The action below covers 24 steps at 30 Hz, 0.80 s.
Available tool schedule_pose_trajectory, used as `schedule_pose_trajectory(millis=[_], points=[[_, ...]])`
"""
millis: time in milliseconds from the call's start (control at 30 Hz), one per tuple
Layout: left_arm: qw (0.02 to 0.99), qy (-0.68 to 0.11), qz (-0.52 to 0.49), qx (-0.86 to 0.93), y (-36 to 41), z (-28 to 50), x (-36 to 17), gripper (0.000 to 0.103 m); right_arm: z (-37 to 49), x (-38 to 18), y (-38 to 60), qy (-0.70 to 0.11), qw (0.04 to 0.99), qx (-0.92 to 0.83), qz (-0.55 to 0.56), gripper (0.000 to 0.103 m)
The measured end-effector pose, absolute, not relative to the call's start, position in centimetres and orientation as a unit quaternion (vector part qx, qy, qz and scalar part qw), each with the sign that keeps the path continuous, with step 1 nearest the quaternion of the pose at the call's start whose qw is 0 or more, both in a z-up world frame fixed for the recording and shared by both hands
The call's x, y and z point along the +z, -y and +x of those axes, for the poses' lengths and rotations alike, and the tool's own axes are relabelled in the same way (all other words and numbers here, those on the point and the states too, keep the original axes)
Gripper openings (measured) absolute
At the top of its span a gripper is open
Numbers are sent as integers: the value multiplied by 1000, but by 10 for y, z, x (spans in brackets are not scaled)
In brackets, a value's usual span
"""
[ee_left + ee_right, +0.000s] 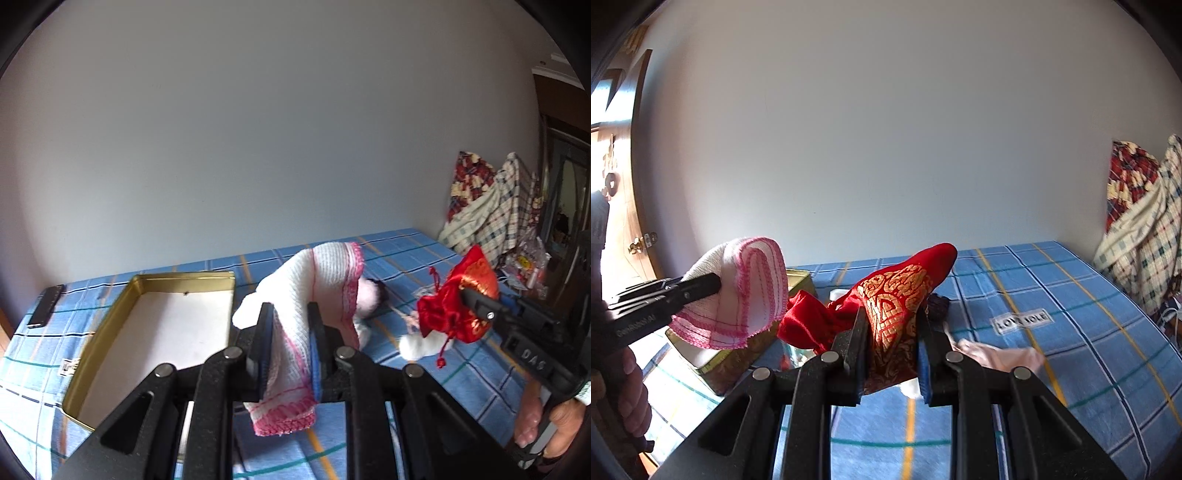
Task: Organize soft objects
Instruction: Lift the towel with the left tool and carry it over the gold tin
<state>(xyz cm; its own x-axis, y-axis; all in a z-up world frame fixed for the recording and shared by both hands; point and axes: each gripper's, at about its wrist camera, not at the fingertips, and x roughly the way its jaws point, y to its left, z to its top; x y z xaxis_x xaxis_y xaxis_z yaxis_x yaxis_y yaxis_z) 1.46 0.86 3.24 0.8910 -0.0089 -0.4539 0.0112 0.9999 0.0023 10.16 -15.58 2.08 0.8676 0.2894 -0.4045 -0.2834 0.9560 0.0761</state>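
You're mid-carry, both hands loaded. Left gripper (290, 354) is pinched tight on the white cloth with pink edging (321, 280), lifted clear of the blue checked sheet (424, 258), just right of the open gold tin (155, 332). Right gripper (892, 354) is clamped on the red drawstring pouch (897, 306), also off the sheet, its neck drooping left. A pale pink item (1001, 356) lies loose on the bed; a white one (417, 347) too. Next move, likely: swing the cloth left over the tin, lower, then let go; pouch follows. Watch hanging corners snagging the rim.
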Motion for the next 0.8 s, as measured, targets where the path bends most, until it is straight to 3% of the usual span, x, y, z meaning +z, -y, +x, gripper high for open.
schedule_pose_trajectory(millis=[800], points=[[959,-272,-33,77,-104,54,19,15,139,26,66,-213,956,199,-27,24]])
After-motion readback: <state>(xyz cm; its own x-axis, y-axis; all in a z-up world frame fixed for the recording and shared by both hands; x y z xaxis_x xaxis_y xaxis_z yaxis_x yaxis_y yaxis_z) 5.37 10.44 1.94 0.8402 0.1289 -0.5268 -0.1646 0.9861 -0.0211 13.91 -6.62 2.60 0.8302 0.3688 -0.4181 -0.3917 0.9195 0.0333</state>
